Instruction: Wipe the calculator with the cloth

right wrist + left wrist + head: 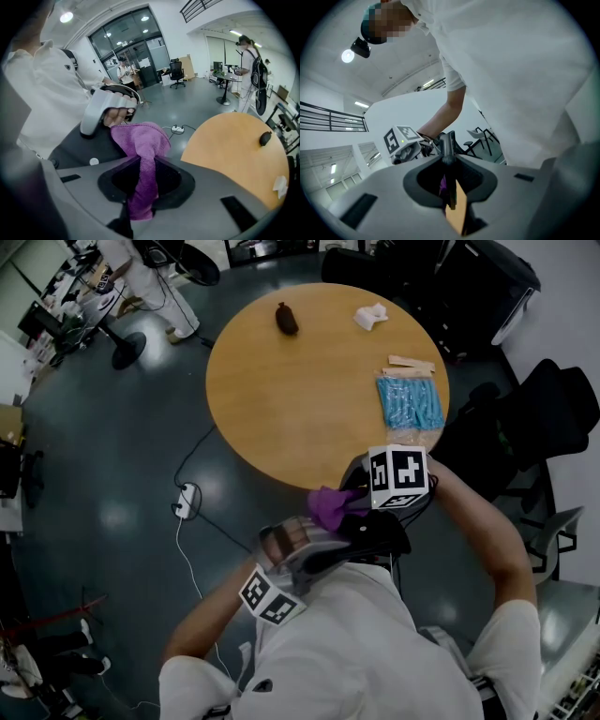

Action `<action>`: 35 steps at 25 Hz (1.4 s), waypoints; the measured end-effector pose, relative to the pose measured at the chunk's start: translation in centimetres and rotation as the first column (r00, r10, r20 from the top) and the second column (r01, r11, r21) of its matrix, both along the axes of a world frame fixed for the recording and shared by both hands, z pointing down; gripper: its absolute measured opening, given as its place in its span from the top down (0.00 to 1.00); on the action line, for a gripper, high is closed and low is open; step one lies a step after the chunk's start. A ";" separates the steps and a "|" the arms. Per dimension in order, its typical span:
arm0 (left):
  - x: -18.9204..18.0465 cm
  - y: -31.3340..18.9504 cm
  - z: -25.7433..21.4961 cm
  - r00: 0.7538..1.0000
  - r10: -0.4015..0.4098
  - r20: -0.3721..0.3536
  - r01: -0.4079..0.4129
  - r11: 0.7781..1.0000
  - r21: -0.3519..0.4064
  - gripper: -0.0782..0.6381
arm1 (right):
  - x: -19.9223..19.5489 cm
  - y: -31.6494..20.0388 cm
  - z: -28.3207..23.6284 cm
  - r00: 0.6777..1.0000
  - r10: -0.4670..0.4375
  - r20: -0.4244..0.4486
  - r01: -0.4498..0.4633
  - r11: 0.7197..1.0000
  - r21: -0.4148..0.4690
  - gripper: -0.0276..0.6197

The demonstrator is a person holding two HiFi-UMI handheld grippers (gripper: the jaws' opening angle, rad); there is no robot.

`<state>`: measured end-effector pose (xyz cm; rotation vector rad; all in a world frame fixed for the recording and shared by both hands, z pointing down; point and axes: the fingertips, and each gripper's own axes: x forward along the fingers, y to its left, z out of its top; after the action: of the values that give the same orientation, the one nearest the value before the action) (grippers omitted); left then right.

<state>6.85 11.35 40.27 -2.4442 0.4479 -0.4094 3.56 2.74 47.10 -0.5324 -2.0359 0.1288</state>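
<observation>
A purple cloth (328, 507) hangs bunched from my right gripper (354, 501), whose jaws are shut on it; in the right gripper view the cloth (140, 145) runs up from between the jaws (140, 190). My left gripper (349, 538) points toward the right one and is shut on a thin dark calculator (380, 532), held off the table in front of the person's chest. In the left gripper view the calculator (451, 187) shows edge-on between the jaws, with a sliver of cloth (442, 185) beside it. The cloth lies against the calculator's dark face (89, 145).
A round wooden table (309, 381) stands ahead with a dark lump (286, 318), a white crumpled piece (370, 315), wooden sticks (412, 362) and a blue packet (410, 401). A power strip (186, 498) lies on the floor. Black chairs (548, 418) stand at the right.
</observation>
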 end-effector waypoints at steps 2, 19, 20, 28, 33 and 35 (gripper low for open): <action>0.0 -0.2 -0.2 1.000 -0.008 -0.008 0.008 1.000 0.000 0.80 | -0.1 -0.8 0.7 1.000 0.029 -0.005 -0.028 0.999 0.014 0.82; -9.7 -10.4 -0.9 0.836 -0.468 -0.287 0.361 0.863 -0.354 0.80 | 2.9 -13.5 -13.6 0.474 0.485 0.735 -0.828 0.530 0.184 0.82; -10.4 -10.9 -0.2 0.796 -0.533 -0.288 0.392 0.815 -0.427 0.80 | 3.2 -13.3 -14.3 0.413 0.489 0.768 -0.859 0.490 0.150 0.82; -13.7 -14.8 2.0 0.554 -0.793 -0.253 0.539 0.573 -0.618 0.80 | 5.3 -9.7 -15.7 0.023 0.428 0.903 -0.976 0.206 -0.072 0.82; -14.0 -16.4 4.4 0.454 -0.858 -0.239 0.489 0.464 -0.738 0.80 | 5.9 -9.7 -11.7 -0.058 0.485 0.873 -0.982 0.131 -0.138 0.82; -14.0 -17.1 6.3 0.419 -0.871 -0.255 0.405 0.431 -0.807 0.80 | 6.0 -10.2 -9.7 -0.069 0.523 0.850 -0.981 0.118 -0.152 0.82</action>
<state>-7.13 -5.77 46.53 -2.8881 2.0445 0.0583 9.59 -7.41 37.39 1.5326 -2.7651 0.0232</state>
